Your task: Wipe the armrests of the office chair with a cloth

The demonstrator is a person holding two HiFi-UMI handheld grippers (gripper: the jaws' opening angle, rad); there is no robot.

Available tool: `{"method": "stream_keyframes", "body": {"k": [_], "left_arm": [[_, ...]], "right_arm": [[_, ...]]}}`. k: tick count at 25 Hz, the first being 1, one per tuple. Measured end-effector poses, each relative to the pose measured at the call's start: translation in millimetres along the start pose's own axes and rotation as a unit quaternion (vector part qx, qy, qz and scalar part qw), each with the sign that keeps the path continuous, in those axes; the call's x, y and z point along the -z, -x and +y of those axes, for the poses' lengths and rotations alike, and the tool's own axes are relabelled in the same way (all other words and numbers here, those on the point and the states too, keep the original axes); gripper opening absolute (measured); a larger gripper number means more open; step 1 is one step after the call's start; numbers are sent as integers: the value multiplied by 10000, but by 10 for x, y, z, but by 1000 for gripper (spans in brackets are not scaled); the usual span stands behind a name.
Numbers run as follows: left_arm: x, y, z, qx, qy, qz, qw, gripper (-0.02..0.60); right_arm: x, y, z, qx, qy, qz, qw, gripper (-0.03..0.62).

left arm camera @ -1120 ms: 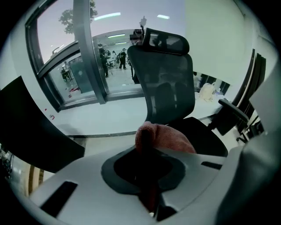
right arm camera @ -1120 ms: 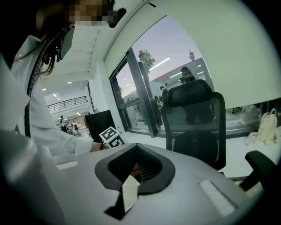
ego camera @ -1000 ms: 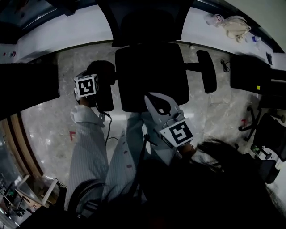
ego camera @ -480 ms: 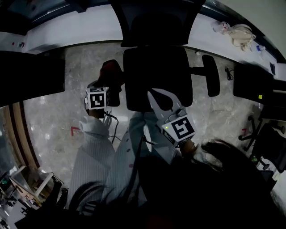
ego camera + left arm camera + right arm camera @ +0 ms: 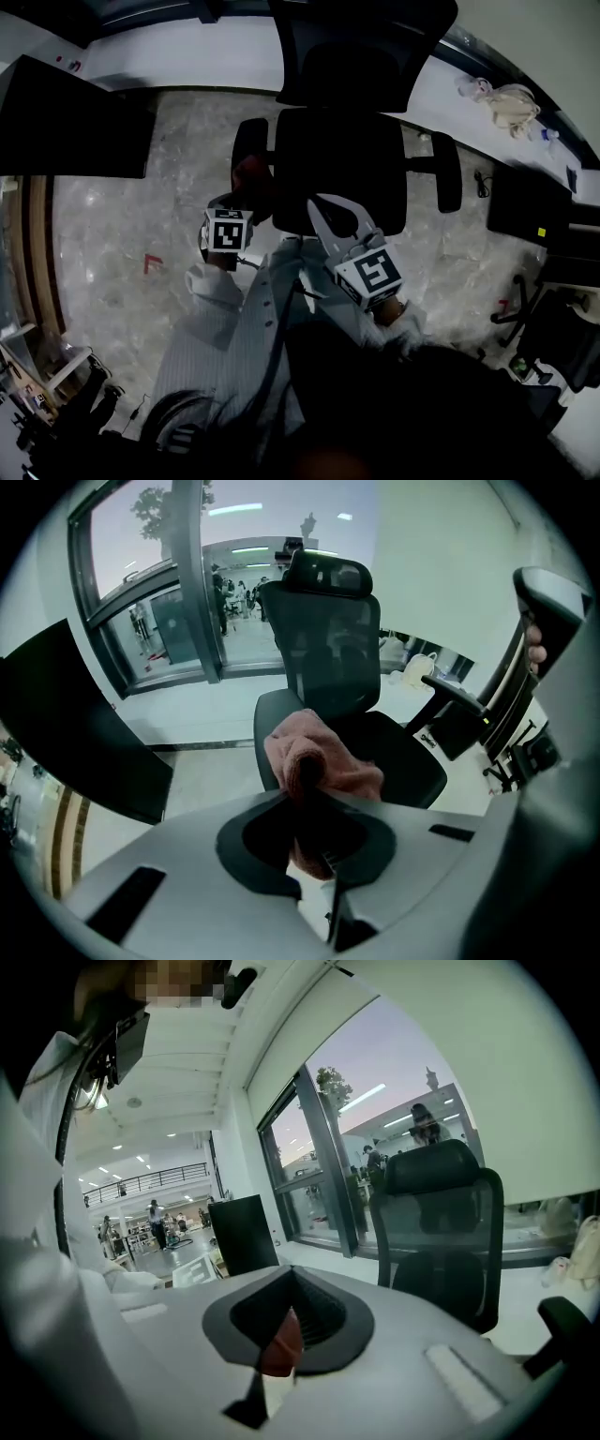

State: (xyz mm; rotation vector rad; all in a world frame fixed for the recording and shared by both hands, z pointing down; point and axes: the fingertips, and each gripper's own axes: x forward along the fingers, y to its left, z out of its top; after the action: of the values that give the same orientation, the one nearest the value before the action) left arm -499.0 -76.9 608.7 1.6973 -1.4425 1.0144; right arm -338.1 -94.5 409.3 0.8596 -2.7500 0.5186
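The crumpled pink cloth (image 5: 328, 761) is hanging beside 1 armrest (image 5: 246, 139) of the chair (image 5: 339, 169). The left gripper (image 5: 307, 785) is clenching it; the right gripper (image 5: 284, 1326) is hovering closed.

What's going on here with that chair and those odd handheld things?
A person stands before a black office chair, a handheld gripper in each hand. The left gripper is clamped on a pink cloth, held by the chair's armrest. The right gripper hangs in front of the seat; something small and reddish shows at its jaws, unclear what.
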Motion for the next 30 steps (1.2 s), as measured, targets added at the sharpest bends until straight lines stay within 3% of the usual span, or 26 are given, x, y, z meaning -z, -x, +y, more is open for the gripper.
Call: {"method": "stream_keyframes", "body": {"k": [2, 4, 6, 8, 11, 14, 16, 17, 21, 26, 30], "left_arm": [[-61, 22, 2, 13, -66, -56, 10000, 29], [-183, 163, -39, 114, 117, -378, 9991, 29], [-406, 457, -130, 233, 347, -959, 9945, 29], [-696, 850, -279, 288, 336, -1625, 9857, 29], [-1159, 1532, -539, 337, 112, -2666, 9632, 29], [-1585, 2181, -713, 324, -97, -3627, 9313, 29], [-1794, 2504, -802, 335, -239, -4051, 9133, 29], [-1867, 2604, -848, 378, -301, -4148, 9086, 29], [-1987, 2718, -1028, 673, -476, -4214, 9031, 29], [-2017, 2660, -1348, 991, -864, -4006, 9068, 29], [-2140, 2568, -1699, 1124, -1161, -4005, 9019, 29]], "right_arm": [[3, 30, 35, 17, 77, -13, 10000, 2], [-69, 57, 52, 61, 226, -62, 9997, 2], [-225, 124, 51, 143, 328, -219, 9991, 2], [-480, 244, 31, 282, 447, -526, 9972, 2], [-912, 481, 23, 543, 729, -997, 9909, 2], [-1222, 707, 20, 826, 1102, -1313, 9817, 2], [-1353, 847, 8, 1004, 1153, -1431, 9778, 2], [-1402, 910, -2, 1080, 1150, -1509, 9759, 2], [-1438, 1114, -63, 1423, 1095, -1664, 9696, 2], [-1381, 1405, -272, 1955, 848, -1721, 9618, 2], [-1341, 1669, -590, 2254, 798, -1801, 9541, 2]]}}
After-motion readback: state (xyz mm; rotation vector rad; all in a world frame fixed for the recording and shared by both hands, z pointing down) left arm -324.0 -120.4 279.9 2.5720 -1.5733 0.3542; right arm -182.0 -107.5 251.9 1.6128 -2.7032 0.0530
